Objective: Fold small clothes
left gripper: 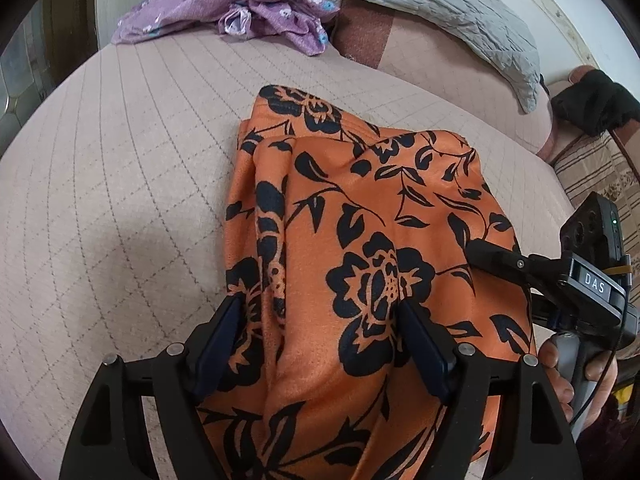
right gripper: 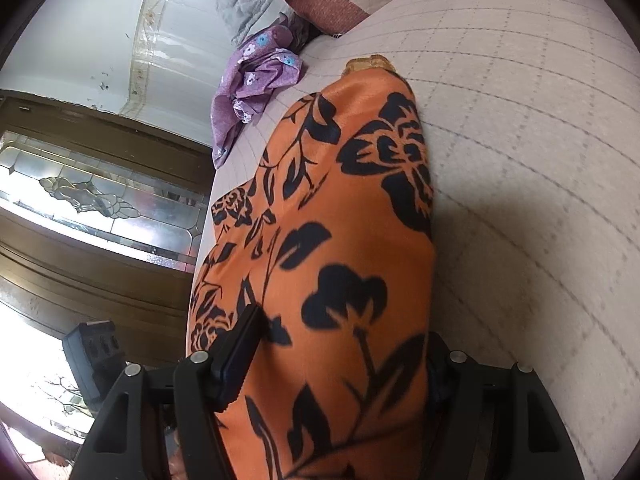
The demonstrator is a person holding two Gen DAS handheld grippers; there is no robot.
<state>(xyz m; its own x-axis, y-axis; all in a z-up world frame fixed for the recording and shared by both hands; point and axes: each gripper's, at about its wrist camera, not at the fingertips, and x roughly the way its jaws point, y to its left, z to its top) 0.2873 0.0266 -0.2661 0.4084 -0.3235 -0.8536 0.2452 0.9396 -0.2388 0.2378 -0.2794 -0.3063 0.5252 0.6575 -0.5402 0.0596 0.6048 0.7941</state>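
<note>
Orange floral garment (left gripper: 360, 220) lies folded mid-bed on the quilted beige bedspread (left gripper: 120, 180), far edge short of the purple floral garment (left gripper: 224, 12) and grey pillow (left gripper: 432, 4) at the head. Left gripper (left gripper: 320, 344): jaws apart, cloth bunched between, not pinched. Right gripper (right gripper: 340, 364): jaws apart, straddling cloth at its right edge; grip unclear. Bare bedspread left of the fold.
</note>
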